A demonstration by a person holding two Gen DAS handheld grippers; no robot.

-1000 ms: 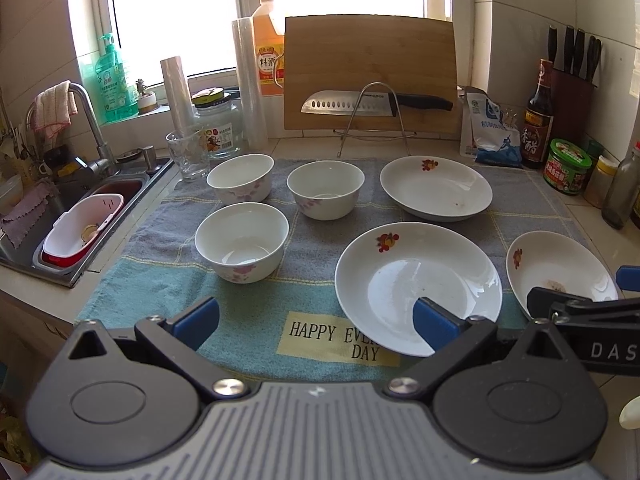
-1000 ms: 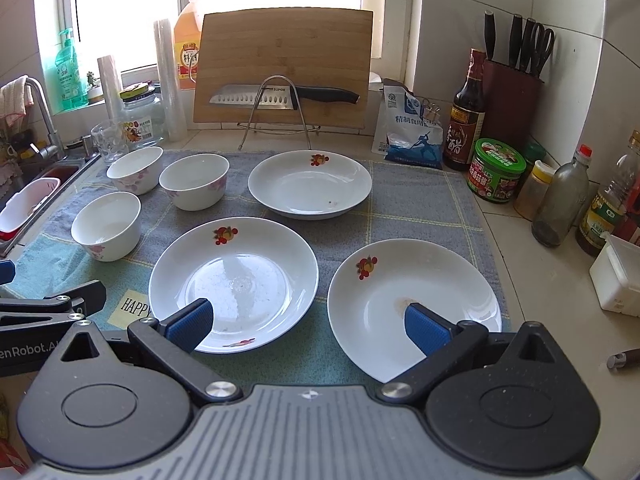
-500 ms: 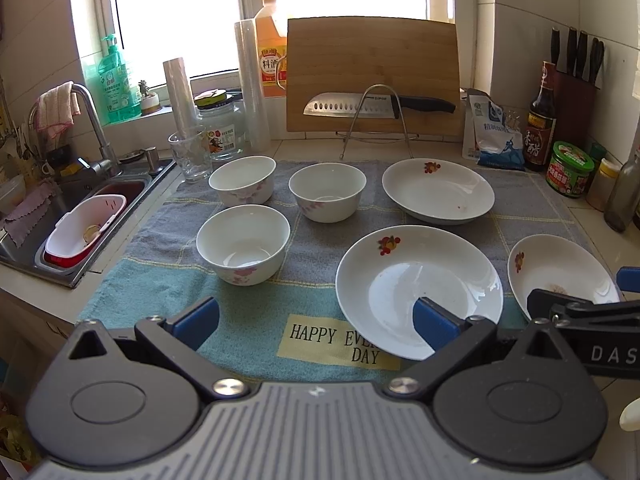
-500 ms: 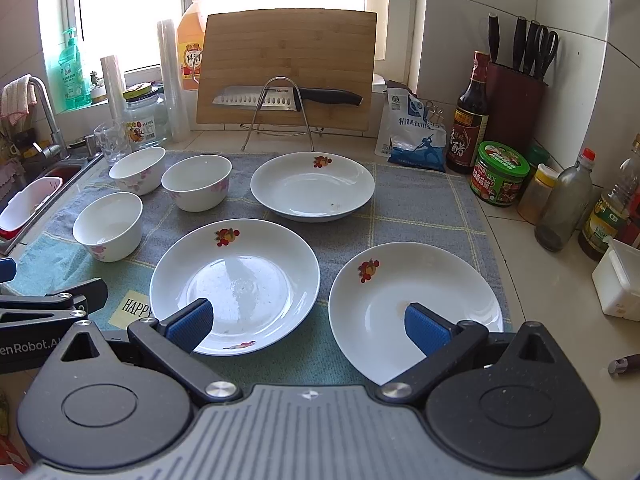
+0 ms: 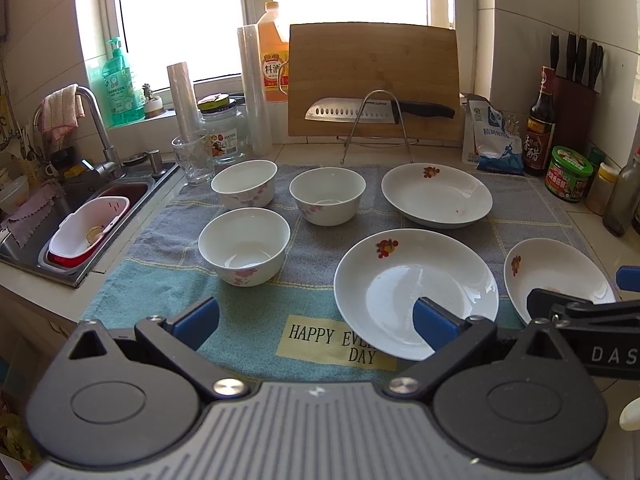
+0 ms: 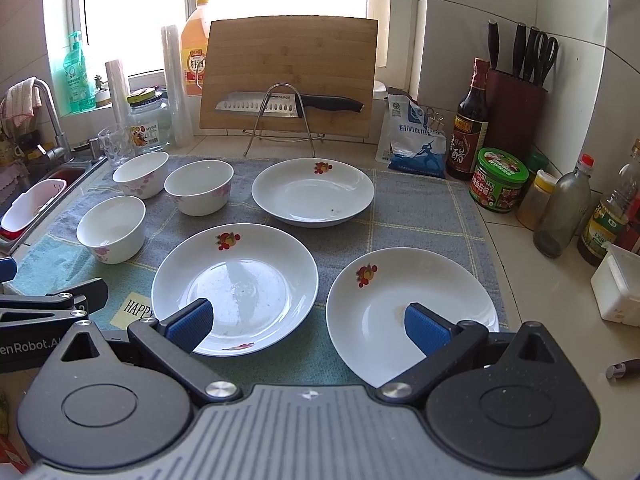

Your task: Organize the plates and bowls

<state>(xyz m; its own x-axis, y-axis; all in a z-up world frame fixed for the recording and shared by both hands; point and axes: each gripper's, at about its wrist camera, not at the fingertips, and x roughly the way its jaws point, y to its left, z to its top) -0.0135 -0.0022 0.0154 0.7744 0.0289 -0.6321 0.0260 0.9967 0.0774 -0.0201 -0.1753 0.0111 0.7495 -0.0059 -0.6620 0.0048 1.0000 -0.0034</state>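
Three white bowls with pink flowers stand on a towel: a near one [image 5: 244, 245] [image 6: 111, 227] and two behind [image 5: 244, 183] [image 5: 327, 195]. Three white plates with a fruit print lie to their right: a middle one [image 5: 416, 276] [image 6: 236, 276], a far one [image 5: 436, 194] [image 6: 313, 191] and a near right one [image 5: 560, 270] [image 6: 404, 304]. My left gripper [image 5: 316, 318] is open and empty above the towel's front edge. My right gripper [image 6: 306, 324] is open and empty, low between the middle and right plates.
A sink [image 5: 80, 216] with a white basin lies at the left. A cutting board [image 5: 372, 80] and knife on a wire rack stand behind. Jars and bottles [image 6: 498, 180] [image 6: 562, 208] and a knife block [image 6: 516, 112] line the right wall. A white box [image 6: 618, 284] sits at the right edge.
Both views have shifted slightly, with the dishes sitting a touch lower in frame. Both grippers stay open and no dish has moved.
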